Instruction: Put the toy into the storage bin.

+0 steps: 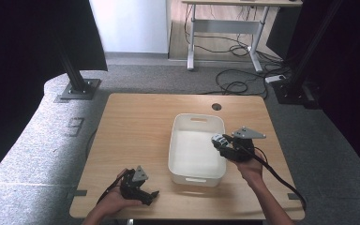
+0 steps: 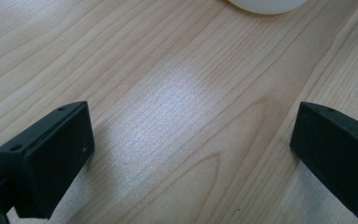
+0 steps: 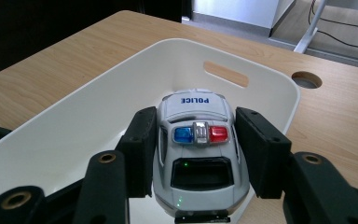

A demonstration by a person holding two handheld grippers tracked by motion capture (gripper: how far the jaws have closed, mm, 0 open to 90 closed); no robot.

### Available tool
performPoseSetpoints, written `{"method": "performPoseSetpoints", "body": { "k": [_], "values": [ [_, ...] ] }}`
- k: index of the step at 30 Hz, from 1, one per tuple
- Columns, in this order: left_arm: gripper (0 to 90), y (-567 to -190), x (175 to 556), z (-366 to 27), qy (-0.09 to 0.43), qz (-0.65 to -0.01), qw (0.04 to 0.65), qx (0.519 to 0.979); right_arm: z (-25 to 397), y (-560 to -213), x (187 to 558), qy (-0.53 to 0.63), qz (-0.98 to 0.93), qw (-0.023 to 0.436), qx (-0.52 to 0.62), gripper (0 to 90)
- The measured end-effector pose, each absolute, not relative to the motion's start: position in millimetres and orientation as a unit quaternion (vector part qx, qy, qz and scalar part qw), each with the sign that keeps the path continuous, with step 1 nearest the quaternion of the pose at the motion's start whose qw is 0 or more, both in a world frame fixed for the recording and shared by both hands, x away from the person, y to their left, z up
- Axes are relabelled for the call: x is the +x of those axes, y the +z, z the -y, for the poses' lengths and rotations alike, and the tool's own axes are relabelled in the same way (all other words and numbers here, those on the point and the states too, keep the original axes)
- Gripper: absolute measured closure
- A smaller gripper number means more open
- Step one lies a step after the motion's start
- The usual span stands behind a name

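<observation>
**Toy police car held over the rim of the white bin**

The person's right forearm comes up from the near edge of the bench (image 1: pixel 136 112), the hand (image 1: pixel 250 169) wrapped under the right hand-held gripper (image 1: pixel 221 142), which is lifted off the bench and pointed across toward the white bin (image 1: pixel 183 125). Its grey three-cornered plate sits on top, level, and its cable trails back past the wrist toward the bench's near right corner.

That right hand-held gripper is clamped on a toy police car (image 3: pixel 198 149). In the right gripper view the two black jaws press against the car's flanks, one on each side, with the car's roof up and its blue and red light bar midway between them. The car points away from the gripper, with the word POLICE printed at its far end. Straight beyond and below the jaws lies the inside of the bin (image 3: pixel 74 130); the car hangs over the bin's right rim rather than resting on its floor, as far as I can tell.

The left hand (image 1: pixel 115 202) rests low at the near left of the bench, holding the left hand-held gripper (image 1: pixel 151 196) close above the wood, angled toward the bin's near end. Its jaws stand wide apart with bare bench between them, and a white edge of the bin (image 2: pixel 265 5) sits well ahead of them.
</observation>
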State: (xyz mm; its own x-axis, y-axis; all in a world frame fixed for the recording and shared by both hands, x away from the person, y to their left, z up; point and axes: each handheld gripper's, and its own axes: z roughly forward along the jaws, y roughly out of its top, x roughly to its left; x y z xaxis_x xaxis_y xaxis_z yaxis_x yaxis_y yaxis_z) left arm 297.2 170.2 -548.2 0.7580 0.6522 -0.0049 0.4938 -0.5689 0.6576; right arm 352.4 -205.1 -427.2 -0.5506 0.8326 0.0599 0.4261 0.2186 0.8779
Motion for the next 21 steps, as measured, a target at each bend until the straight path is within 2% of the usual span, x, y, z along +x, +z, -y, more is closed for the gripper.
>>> {"method": "performPoseSetpoints", "body": {
  "k": [21],
  "values": [
    [0.0,-548.1,297.1,-170.1,0.12,-0.327,0.33,0.877,190.9,-425.0,355.3,0.463,-0.752,0.219,0.415,50.2]
  ]
}}
